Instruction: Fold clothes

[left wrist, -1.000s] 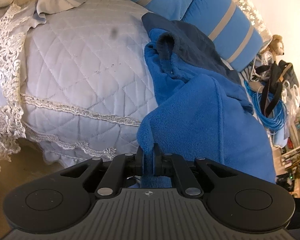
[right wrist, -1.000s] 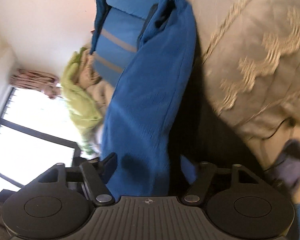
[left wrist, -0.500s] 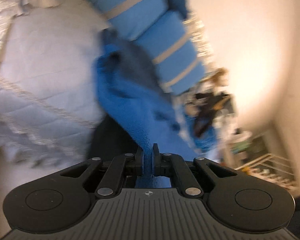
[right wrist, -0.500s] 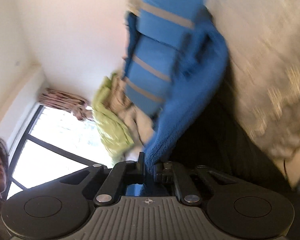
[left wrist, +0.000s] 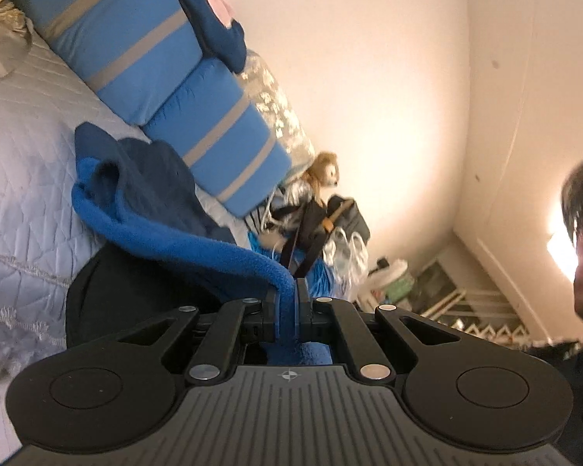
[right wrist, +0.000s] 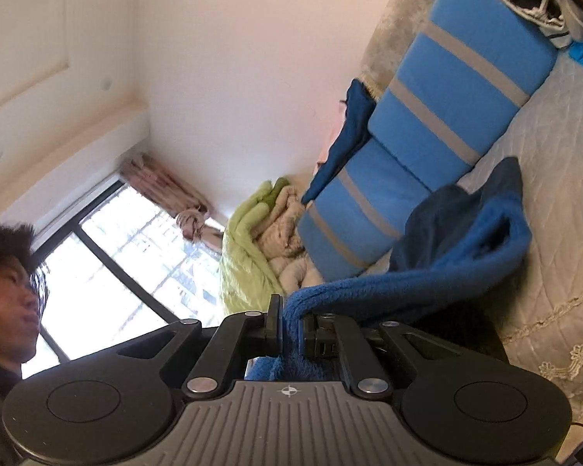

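Since lifted — blue fleece (left wrist: 198,240) now airborne

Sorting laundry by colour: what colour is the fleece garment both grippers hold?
Bright blue fleece garment, darker navy inside; clearest in the right wrist view.

Blue fleece garment, lifted at two edges, far end on the bed.

Fleece (left wrist: 182,233): bright blue, fuzzy pile, with a darker navy panel bunched at its far end. That end rests crumpled on the quilted bed (left wrist: 23,163), just below the striped blue cushions. From there the cloth rises in a taut band off the bed towards each camera. In the left view a rolled edge runs up into the closed jaws of the left gripper (left wrist: 288,303). In the right view the fleece (right wrist: 427,283) sags in a loop near the bed, then a thick edge runs into the pinched jaws of the right gripper (right wrist: 291,324). Shape of garment cannot be told.
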`<state>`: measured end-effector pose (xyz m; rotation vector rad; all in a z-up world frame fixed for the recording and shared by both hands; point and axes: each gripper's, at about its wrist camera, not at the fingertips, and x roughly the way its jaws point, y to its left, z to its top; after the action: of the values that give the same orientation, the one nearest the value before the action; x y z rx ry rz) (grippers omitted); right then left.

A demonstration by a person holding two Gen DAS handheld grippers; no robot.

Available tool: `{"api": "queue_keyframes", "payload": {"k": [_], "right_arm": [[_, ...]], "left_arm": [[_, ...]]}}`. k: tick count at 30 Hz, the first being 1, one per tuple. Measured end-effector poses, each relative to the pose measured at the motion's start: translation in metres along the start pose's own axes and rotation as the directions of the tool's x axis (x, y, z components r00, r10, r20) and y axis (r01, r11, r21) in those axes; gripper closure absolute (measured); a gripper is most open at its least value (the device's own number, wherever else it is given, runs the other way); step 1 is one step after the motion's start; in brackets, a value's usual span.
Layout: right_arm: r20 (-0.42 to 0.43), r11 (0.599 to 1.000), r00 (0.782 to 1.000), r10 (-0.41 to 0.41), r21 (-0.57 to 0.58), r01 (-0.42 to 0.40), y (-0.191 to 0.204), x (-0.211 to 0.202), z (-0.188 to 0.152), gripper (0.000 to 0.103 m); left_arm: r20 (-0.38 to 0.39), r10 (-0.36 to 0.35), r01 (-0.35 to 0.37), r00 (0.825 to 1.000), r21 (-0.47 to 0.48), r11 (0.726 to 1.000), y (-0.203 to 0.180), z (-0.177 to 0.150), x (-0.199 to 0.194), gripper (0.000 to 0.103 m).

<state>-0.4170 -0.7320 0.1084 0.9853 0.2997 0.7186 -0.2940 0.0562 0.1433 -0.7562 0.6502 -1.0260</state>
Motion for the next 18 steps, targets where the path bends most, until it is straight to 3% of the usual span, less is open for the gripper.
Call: {"api": "queue_keyframes", "payload": {"k": [7,18], "right_arm": [[0.063,0.999,0.997,-0.044,-0.028,0.046,0.002,0.025,0.029,0.094],[0.139,0.983,0.974,-0.179,-0.007,0.182,-0.011,0.073,0.081,0.094]], "left_arm": [[0.110,0.033,-0.026,0.993,-0.062,0.998,0.013,0.039,0.017,0.097],[0.196,0.127,-0.115,0.972,-0.069,0.991,0.025,0.106,0.068,0.097]]}}
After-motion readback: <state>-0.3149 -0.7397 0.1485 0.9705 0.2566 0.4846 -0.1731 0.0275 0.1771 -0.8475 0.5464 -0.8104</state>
